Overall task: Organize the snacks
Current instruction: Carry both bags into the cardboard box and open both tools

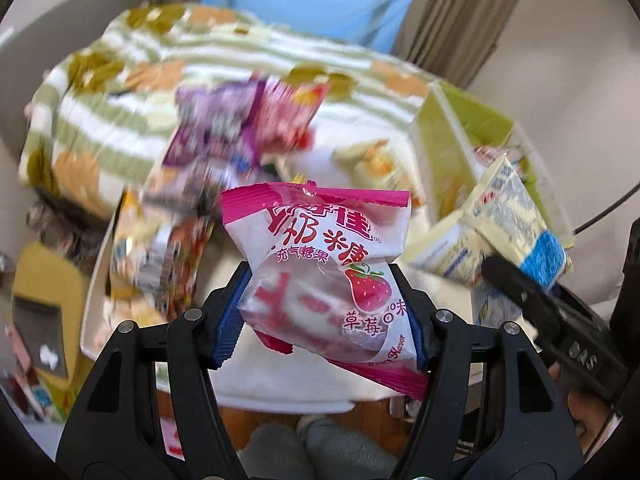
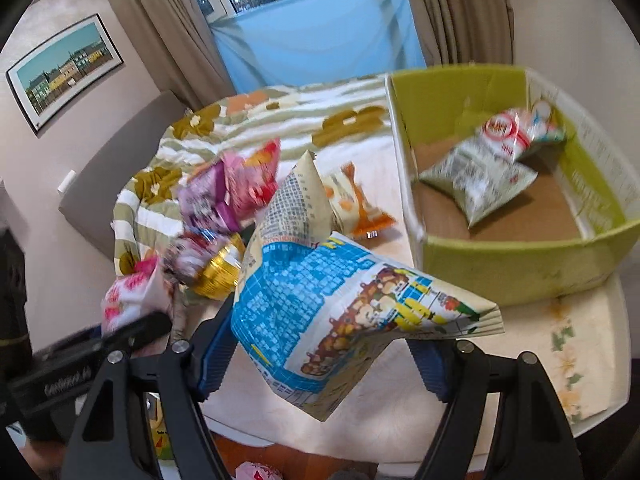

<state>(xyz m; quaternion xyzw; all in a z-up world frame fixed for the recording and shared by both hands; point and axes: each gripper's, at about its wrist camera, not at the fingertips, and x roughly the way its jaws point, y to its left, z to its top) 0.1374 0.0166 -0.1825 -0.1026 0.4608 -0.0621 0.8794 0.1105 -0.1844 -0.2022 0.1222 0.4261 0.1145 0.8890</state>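
Observation:
My left gripper [image 1: 324, 320] is shut on a pink and white strawberry marshmallow packet [image 1: 320, 260], held above the white table; the packet also shows in the right wrist view [image 2: 128, 296]. My right gripper [image 2: 320, 364] is shut on a cream and blue snack bag [image 2: 320, 296], seen in the left wrist view [image 1: 500, 224] at the right. A green cardboard box [image 2: 508, 276] stands at the right and holds two snack bags [image 2: 480, 180]. A pile of loose snack packets [image 2: 228, 196] lies on the table ahead.
The white table [image 2: 520, 332] has a flowered runner at its right edge. A green striped flowered blanket [image 1: 120, 112] covers a seat behind it. An orange and white packet [image 2: 356, 204] lies beside the box. A yellow object [image 1: 44, 304] sits low at the left.

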